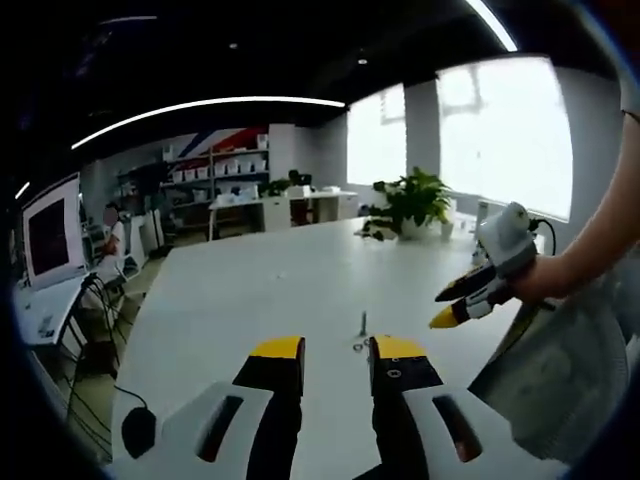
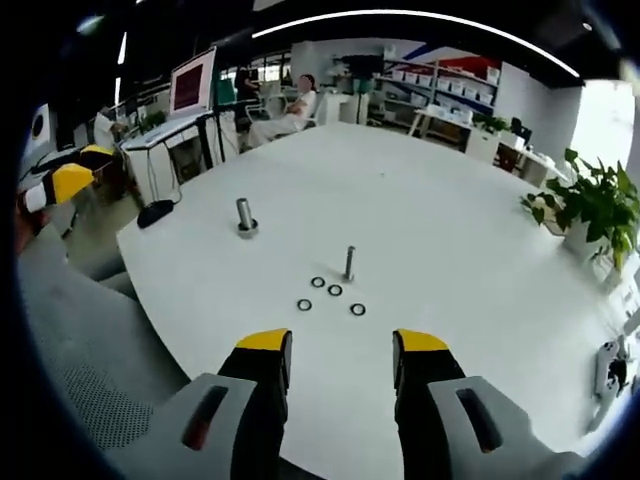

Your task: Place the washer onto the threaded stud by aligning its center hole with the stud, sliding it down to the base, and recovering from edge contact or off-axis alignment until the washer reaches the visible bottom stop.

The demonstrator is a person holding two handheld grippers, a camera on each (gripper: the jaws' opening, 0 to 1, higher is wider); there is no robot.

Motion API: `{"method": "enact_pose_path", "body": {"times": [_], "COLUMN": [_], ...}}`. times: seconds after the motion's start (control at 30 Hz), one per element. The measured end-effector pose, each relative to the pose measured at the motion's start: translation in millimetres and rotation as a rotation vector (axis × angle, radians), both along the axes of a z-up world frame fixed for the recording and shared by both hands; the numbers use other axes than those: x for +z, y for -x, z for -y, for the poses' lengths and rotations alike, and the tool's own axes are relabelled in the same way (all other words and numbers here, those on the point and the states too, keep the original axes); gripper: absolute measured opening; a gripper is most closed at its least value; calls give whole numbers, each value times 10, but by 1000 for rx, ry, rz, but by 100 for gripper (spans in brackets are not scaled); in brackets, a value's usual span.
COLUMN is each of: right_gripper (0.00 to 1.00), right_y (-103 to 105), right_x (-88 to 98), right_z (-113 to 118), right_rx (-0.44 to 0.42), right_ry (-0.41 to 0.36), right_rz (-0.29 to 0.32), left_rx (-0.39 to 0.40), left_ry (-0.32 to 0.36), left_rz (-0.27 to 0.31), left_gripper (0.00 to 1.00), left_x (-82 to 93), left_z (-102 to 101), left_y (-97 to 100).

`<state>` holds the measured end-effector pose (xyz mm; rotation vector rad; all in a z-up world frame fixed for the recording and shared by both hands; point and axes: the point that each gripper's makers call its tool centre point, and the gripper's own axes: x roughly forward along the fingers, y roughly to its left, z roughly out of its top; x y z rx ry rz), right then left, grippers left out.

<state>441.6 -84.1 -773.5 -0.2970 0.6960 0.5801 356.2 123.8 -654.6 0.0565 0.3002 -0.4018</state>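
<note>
The right gripper (image 2: 340,362) sits nearest its camera, jaws parted with only bare tabletop between them, hovering above the near edge of the white table (image 2: 480,250). Beyond its tips lie four washers (image 2: 335,291), loose and flat toward the middle of the table, clustered just beside the base of the threaded stud (image 2: 349,263), which stands upright. None is on the stud yet. Further out, nearer the far left edge, a thicker metal post (image 2: 244,216) stands well apart from the group.

In the left gripper view, the left gripper (image 1: 336,362) also stands parted and empty, low over the table with the stud just past its tips. The right gripper comes in from the right, raised off the table and angled down toward the stud, held on an extended forearm.

The risk, as I judge it: the washers are thin and lie flat, so jaws may skid over one or nudge its neighbours. A tilted grip would catch the washer's edge on the threads
</note>
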Motion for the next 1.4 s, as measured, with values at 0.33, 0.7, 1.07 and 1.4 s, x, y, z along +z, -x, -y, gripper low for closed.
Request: {"method": "enact_pose_path", "body": {"times": [0.33,0.7,1.07,1.4], "right_gripper": [42,41,40,40], "right_y": [-123,-193,-222,-244], "right_x": [-217,-390,-522,-635], "right_z": [-88,-140,-231,-326], "right_rx": [-8,14,56,59], "right_ry": [-14,-2,20,13], "right_rz": [-30,-57,-73,-86], "left_rx": [5,4,4,6], "left_ry": [-14,-22,-15,-19], "left_rz": [-9,-18,-28,-30], "left_gripper": [24,23,23,23], "left_x": [-33,-56,-68,-78], "left_z": [-18,-15,-10,-15], "left_y": [-4,-8,-16,-15]}}
